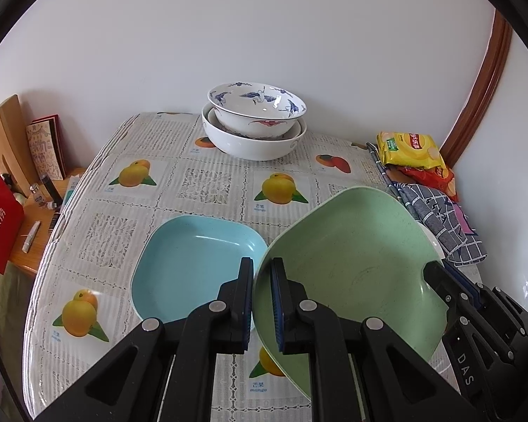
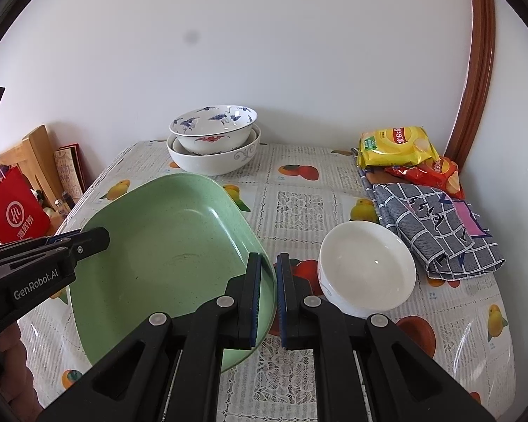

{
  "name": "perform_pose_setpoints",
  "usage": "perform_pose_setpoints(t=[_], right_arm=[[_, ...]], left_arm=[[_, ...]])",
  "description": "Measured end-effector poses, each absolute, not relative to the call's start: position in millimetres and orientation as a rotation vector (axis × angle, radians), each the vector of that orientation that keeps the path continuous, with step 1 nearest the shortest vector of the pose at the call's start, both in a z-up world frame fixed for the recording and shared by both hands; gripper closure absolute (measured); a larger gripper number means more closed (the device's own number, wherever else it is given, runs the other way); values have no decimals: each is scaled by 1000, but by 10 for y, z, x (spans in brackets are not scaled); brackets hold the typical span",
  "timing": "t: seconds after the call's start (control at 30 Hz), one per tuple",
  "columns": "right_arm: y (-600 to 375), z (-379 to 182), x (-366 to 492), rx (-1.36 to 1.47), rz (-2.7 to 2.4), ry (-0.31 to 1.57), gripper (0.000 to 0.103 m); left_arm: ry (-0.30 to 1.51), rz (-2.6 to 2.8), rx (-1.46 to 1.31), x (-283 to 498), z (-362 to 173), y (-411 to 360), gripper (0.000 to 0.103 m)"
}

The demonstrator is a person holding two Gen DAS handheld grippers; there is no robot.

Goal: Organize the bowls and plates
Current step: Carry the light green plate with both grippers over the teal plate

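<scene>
Across the bench point(image 2: 387, 362), covered in a fruit-print plastic tablecloth and pushed against a white wall, the dishes sit spread out. Biggest item — a pale green squarish plastic plate point(image 2: 179, 246), tilted and lifted off the bench, held on two opposite edges. Left gripper point(image 1: 262, 302) pinches its left rim, jaws pressed together on the thin edge; right gripper point(image 2: 268, 299) pinches the right rim the same way. Just left of it a light blue squarish plastic plate point(image 1: 190, 263) lies flat on the bench, the green plate's edge overlapping its right side in the left wrist view. At the back by the wall — a large white ceramic bowl point(image 1: 253, 144) with a blue-and-white patterned ceramic bowl point(image 1: 257, 105) nested in it, upright. Right side: a folded grey-blue checked cloth point(image 2: 440, 235), touching a yellow snack bag point(image 2: 394, 146) that lies over a red snack bag point(image 2: 429, 174) behind it. A small plain white ceramic bowl point(image 2: 366, 270) stands upright just right of the right gripper, near the cloth. Off the bench's left edge, a red paper bag point(image 2: 16, 214) on a lower wooden surface.
</scene>
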State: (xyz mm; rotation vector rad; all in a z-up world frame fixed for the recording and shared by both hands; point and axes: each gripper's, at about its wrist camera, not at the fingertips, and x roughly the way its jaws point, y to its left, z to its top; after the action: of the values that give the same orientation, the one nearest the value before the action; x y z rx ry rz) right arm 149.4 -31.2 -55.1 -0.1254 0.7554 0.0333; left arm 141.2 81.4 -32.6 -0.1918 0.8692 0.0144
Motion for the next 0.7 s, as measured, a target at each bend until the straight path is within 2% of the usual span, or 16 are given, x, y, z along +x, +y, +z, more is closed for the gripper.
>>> perform_pose_setpoints(t=[0.7], right_arm=[[-276,-581,1508,-128,39,766,94]], left_arm=[[871,18,-199,1413,-334,854,93]])
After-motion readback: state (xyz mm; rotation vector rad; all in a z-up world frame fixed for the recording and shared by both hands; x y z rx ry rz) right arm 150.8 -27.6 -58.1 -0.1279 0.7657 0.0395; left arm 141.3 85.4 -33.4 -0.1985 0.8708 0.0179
